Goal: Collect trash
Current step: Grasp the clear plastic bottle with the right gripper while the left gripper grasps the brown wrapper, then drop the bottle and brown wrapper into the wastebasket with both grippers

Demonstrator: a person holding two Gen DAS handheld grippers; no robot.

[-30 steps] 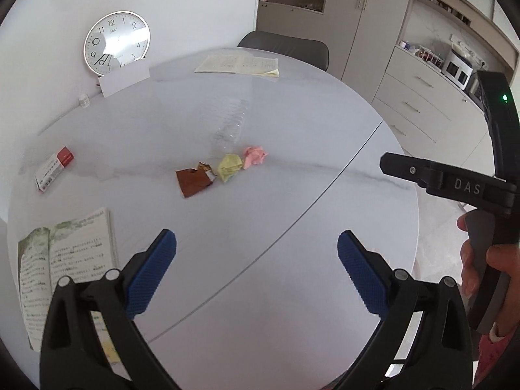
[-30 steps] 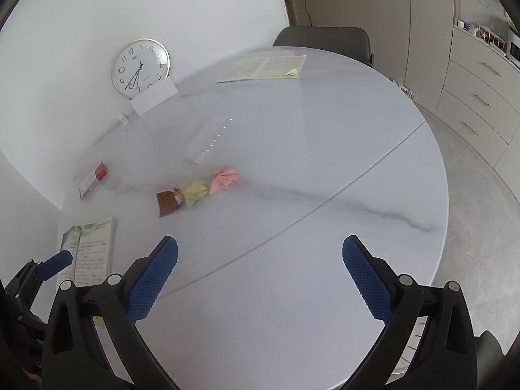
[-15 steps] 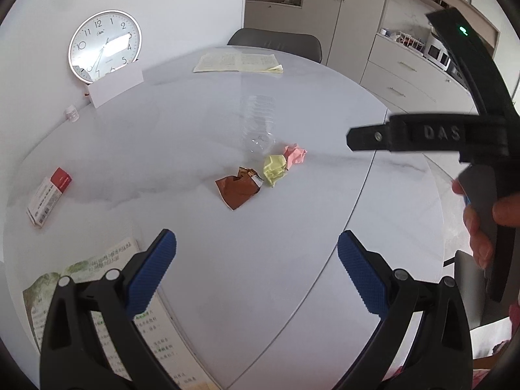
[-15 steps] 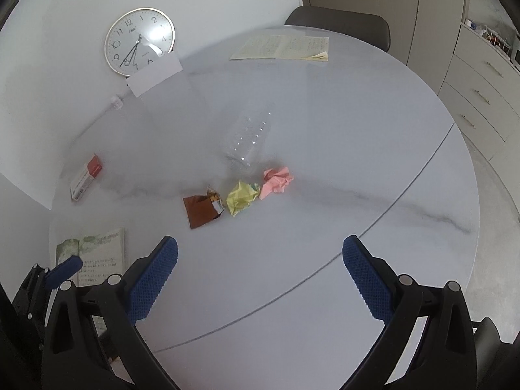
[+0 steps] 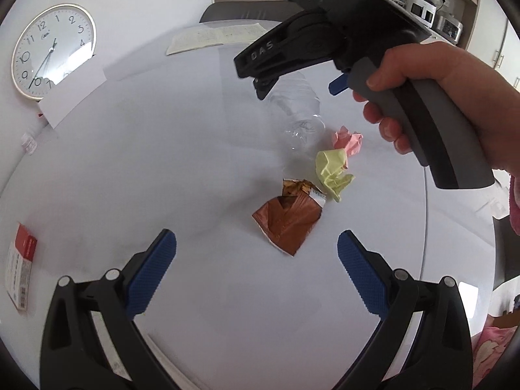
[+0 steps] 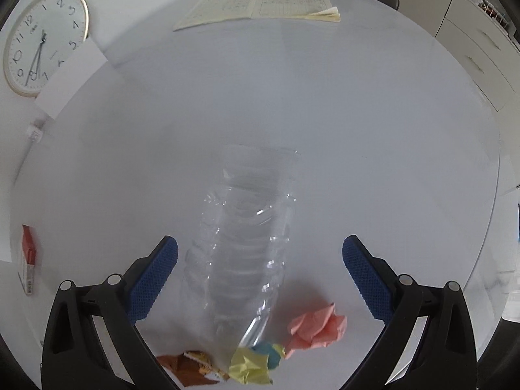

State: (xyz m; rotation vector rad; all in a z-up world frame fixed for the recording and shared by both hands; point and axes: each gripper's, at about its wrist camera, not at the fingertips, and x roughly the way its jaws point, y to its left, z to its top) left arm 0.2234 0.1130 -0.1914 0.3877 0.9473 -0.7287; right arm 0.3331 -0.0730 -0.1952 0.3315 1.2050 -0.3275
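Observation:
A clear plastic bottle lies on the white round table; it also shows in the left wrist view. Near its neck lie a pink paper ball, a yellow paper ball and a brown wrapper. My right gripper is open, with its fingers on either side of the bottle, above it. My left gripper is open just before the brown wrapper. The right gripper's body shows in the left wrist view.
An open book lies at the table's far side before a grey chair. A wall clock and a white card stand at the left. A red-and-white box lies near the left edge. Cabinets stand at the right.
Both grippers have moved forward over the table towards the trash. The right gripper now straddles the bottle; the left now faces the brown wrapper closely. Both stay open.

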